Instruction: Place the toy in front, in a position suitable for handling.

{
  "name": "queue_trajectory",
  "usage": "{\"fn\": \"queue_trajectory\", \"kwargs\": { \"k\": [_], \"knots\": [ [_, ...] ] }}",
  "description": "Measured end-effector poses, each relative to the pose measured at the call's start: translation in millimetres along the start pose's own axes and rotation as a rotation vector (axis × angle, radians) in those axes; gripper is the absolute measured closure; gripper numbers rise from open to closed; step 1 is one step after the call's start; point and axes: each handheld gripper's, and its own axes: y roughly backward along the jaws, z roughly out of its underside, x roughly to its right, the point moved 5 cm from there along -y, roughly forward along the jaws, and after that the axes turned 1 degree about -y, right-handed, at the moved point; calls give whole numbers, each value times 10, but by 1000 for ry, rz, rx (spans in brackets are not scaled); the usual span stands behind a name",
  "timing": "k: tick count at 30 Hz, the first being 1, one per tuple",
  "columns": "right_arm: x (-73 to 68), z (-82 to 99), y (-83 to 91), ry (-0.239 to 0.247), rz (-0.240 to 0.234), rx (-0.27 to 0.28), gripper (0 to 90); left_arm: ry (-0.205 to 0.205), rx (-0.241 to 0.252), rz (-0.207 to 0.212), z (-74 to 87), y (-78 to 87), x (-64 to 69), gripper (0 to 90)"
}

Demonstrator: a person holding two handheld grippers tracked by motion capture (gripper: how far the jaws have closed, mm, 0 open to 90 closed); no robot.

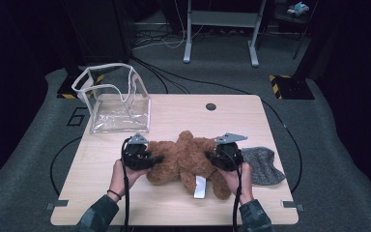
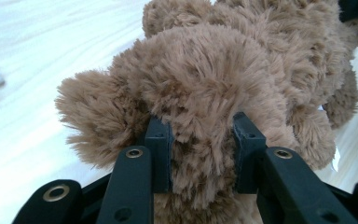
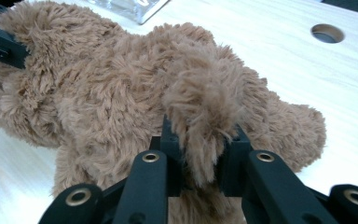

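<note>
Two-handed grasp of the plush bear lying mid-desk: left hand-held gripper and right hand-held gripper each clamp its fur. Next move, probably a level joint lift towards the clear bag.

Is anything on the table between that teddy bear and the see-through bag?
Nothing visible. The teddy bear, gripped by the left gripper and right gripper, has bare table between it and the clear bag.

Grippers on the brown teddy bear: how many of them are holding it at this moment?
2. The left gripper pinches the teddy bear at its left end; the right gripper pinches a limb at its right end.
</note>
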Motion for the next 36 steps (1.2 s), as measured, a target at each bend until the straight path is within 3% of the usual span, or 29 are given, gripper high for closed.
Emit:
{"fn": "queue_trajectory", "kwargs": {
  "k": [12, 26, 33, 36],
  "knots": [
    [291, -105, -3, -4, 66, -15, 761, -3, -7, 6, -245, -289, -34, 662],
    [541, -56, -143, -49, 130, -48, 755, -15, -47, -13, -347, -612, -56, 652],
    [625, 16, -209, -95, 147, -67, 750, -22, -56, -20, -390, -686, -47, 638],
    [655, 42, -227, -91, 157, -67, 746, -20, -59, -19, -393, -723, -52, 633]
  ]
}}
